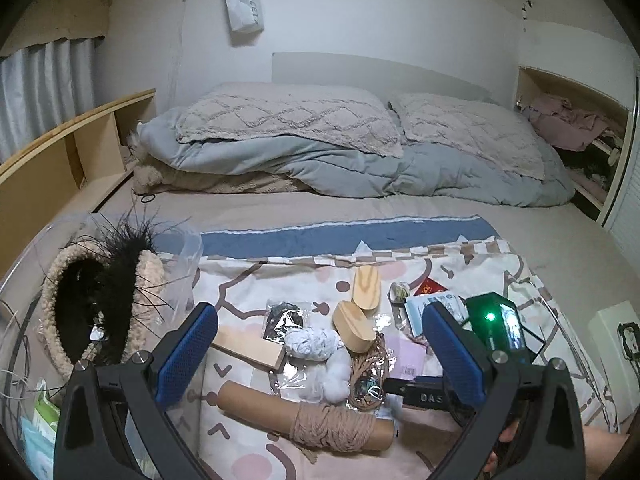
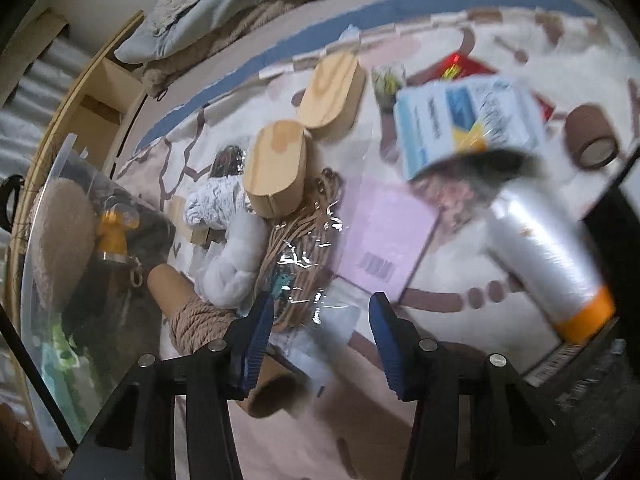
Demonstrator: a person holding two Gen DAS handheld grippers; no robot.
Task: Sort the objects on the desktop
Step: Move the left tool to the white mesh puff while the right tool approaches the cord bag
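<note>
1. The left gripper [image 1: 320,344], black-framed with blue-padded fingers, has its jaws spread wide, holding nothing.
2. The right gripper [image 2: 322,338], of the same build, has its jaws parted and empty.

Dim indoor light, fisheye warp; right wrist view motion-blurred.

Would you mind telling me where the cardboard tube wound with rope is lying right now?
The cardboard tube lies on the patterned sheet, low in the left wrist view between the open left gripper fingers, just in front of the white fluffy yarn.
</note>
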